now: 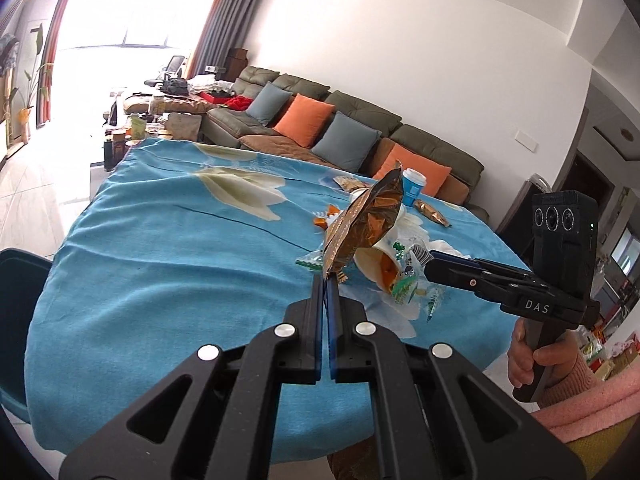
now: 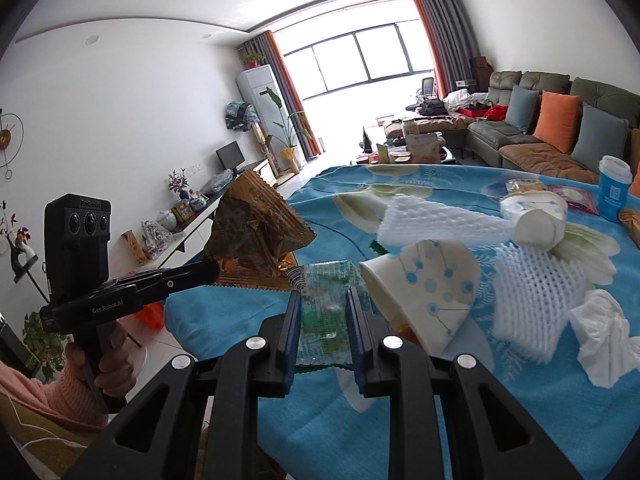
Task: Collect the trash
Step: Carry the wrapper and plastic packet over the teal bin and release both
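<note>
Over blue tablecloth (image 1: pixel 160 240), "DAS" right tool (image 1: pixel 434 265) grips green wrapper (image 2: pixel 324 312); "GenRobot.AI" left tool (image 1: pixel 326 280) clamps brown packet (image 1: pixel 360 224)

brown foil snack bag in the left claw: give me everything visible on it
The brown foil bag is crinkled, glossy, copper-brown with a patterned print and zigzag-cut edges. It looks empty and creased. The left claw is shut on its lower edge, holding it upright, tilted, above the blue tablecloth. From the right wrist view it hangs off the table's side; nothing else appears to touch it.
</note>
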### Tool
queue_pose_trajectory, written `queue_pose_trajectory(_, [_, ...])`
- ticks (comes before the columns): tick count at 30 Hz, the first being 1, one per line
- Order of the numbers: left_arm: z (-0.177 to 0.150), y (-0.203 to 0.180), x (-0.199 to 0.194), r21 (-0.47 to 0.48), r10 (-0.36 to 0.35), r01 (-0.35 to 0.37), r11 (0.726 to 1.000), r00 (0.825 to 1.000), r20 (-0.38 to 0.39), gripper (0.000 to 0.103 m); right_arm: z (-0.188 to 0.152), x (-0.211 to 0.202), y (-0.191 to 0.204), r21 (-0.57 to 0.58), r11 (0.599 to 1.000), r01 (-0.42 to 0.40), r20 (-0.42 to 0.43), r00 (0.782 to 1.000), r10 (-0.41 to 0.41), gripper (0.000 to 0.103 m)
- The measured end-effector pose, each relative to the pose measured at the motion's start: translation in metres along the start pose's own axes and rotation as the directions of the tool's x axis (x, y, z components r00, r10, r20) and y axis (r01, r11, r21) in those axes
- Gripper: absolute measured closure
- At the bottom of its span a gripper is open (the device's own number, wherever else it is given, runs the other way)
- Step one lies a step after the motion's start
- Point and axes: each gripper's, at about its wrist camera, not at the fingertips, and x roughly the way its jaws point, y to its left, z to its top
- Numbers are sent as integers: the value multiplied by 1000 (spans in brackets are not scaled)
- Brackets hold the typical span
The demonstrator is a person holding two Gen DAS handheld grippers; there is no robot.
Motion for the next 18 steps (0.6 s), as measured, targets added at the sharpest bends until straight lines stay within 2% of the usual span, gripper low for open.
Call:
queue_pose_trajectory(10, [-10,46,-48,-104,126,-120,987,991,52,101,23,47,41,-75,989,-124,-52,991,121,82])
queue_pose_trajectory(18, [-18,84,-94,-191,260,-240,952,961,91,101,40,90,75,-130,968,-214,-95,975,203,82])
